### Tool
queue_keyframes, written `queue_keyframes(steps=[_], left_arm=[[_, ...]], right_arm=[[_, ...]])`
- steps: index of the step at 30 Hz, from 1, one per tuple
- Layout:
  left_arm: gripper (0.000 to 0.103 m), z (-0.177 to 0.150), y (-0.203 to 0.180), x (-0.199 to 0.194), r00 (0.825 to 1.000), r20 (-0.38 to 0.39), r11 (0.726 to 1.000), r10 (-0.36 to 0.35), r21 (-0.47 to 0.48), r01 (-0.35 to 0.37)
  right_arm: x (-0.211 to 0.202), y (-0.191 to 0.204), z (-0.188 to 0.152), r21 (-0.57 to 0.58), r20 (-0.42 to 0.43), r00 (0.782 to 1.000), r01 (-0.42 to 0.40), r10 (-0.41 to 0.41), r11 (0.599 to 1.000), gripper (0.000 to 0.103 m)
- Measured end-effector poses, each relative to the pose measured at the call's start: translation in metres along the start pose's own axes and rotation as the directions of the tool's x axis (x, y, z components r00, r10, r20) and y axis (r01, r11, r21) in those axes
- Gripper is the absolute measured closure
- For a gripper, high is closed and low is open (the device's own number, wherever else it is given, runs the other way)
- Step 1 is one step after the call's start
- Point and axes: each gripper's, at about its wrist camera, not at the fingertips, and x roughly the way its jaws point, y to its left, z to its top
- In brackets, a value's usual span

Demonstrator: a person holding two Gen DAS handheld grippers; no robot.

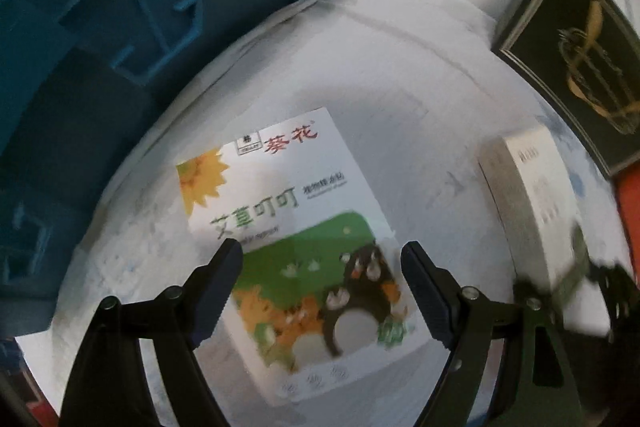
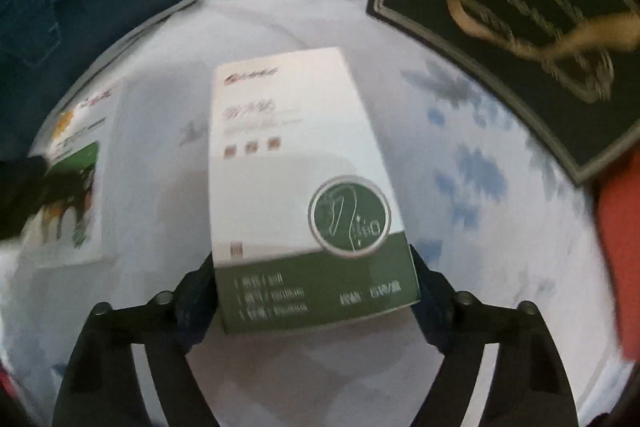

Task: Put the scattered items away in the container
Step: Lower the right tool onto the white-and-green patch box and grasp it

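- Reading red "葵花" at the top of the sunflower box point(image 1: 296, 227), with a yellow sunflower, green "艾草叮叮" and a cartoon bear lower down; smaller print blurring out.
- Showing a round green emblem and a green band on the white-and-green box point(image 2: 296, 179); its text too blurred to read.
- Lying flat on the white patterned cloth point(image 1: 400, 75), the sunflower box, just beside the blue crate point(image 1: 120, 7); crate's contents staying hidden.
- Resting farther right, a black framed box point(image 1: 572, 63) with a gold emblem.
- Hovering wide open, the left hand-held gripper point(image 1: 322, 257), fingers straddling the sunflower box, contact unclear.
- Clamping the white-and-green box's near end, the right hand-held gripper point(image 2: 316, 267), fingers on both sides.
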Motion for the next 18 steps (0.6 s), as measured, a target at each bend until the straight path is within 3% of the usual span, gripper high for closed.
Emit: queue_keyframes(steps=[1, 4, 7, 10, 13, 15, 18], left_arm=[[0.011, 0.001, -0.005, 0.004, 1.000, 0.006, 1.000, 0.025, 0.015, -0.026], [0.000, 0.001, -0.016, 0.016, 0.993, -0.006, 0.990, 0.115, 0.079, -0.114], [0.000, -0.002, -0.016, 0.017, 0.992, 0.018, 0.987, 0.128, 0.098, -0.129], [0.000, 0.000, -0.014, 0.016, 0.993, 0.029, 0.987, 0.115, 0.107, -0.118], [0.000, 0.002, -0.008, 0.014, 0.994, 0.013, 0.990, 0.110, 0.092, -0.111], [0.000, -0.005, 0.003, 0.007, 0.991, -0.024, 0.991, 0.130, 0.028, -0.129], [0.000, -0.017, 0.016, -0.004, 0.988, 0.040, 0.987, 0.152, -0.057, -0.150]], right_arm=[[0.005, 0.000, -0.002, 0.001, -0.003, 1.000, 0.002, -0.002, 1.000, 0.022], [0.000, 0.001, -0.005, 0.007, -0.001, 1.000, 0.007, -0.007, 1.000, 0.022], [-0.003, 0.002, -0.003, 0.012, 0.014, 1.000, 0.008, -0.008, 1.000, 0.021], [-0.002, 0.003, 0.001, 0.017, 0.030, 0.999, 0.016, -0.017, 1.000, 0.008], [-0.005, 0.004, 0.004, 0.039, 0.039, 0.999, 0.022, -0.023, 0.999, 0.006], [-0.008, 0.008, 0.004, 0.029, 0.037, 0.999, 0.024, -0.025, 0.999, 0.006], [-0.009, 0.015, -0.005, -0.021, 0.036, 0.999, 0.023, -0.023, 1.000, 0.003]])
